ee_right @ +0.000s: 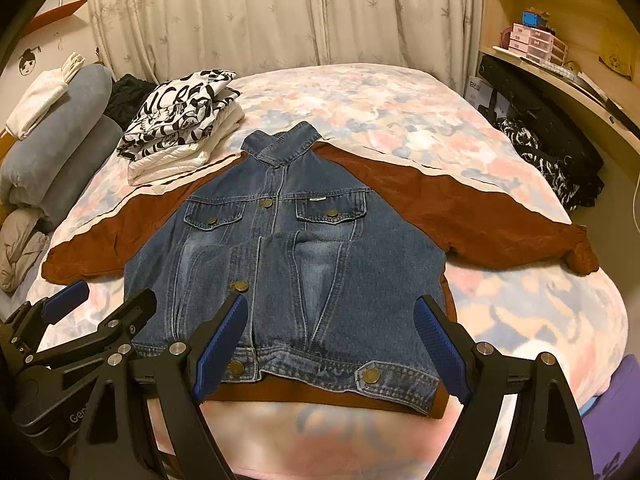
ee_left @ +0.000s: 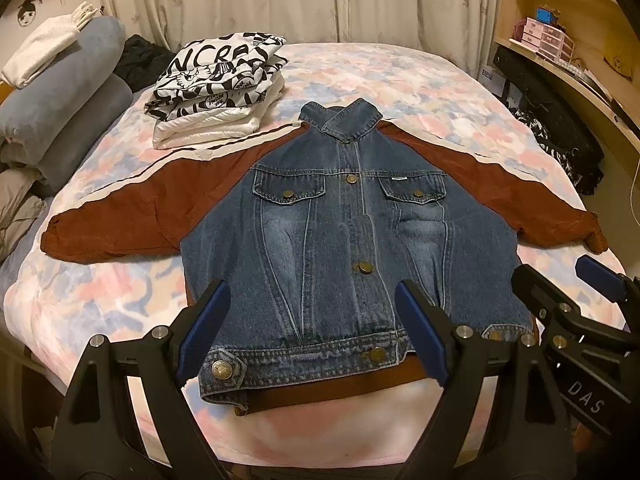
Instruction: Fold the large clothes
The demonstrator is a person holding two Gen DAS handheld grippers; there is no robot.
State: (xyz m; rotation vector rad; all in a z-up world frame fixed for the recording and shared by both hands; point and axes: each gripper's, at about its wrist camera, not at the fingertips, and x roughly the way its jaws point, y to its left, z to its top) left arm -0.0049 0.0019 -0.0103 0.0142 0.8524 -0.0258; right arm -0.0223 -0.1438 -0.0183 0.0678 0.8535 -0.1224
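A blue denim jacket (ee_left: 340,248) with rust-brown sleeves lies flat and buttoned on the bed, collar away from me, both sleeves spread out to the sides; it also shows in the right wrist view (ee_right: 304,276). My left gripper (ee_left: 312,300) is open and empty, hovering above the jacket's hem at its left half. My right gripper (ee_right: 332,320) is open and empty above the hem's right half. Each gripper shows in the other's view: the right gripper (ee_left: 560,280) and the left gripper (ee_right: 100,300).
The bed has a pink and blue floral cover (ee_left: 400,76). A folded black-and-white printed garment on white padding (ee_left: 216,92) sits at the back left. Rolled grey bedding (ee_left: 60,100) lies left. Dark clothes (ee_left: 560,148) and a wooden shelf (ee_left: 568,40) stand right. Curtains hang behind.
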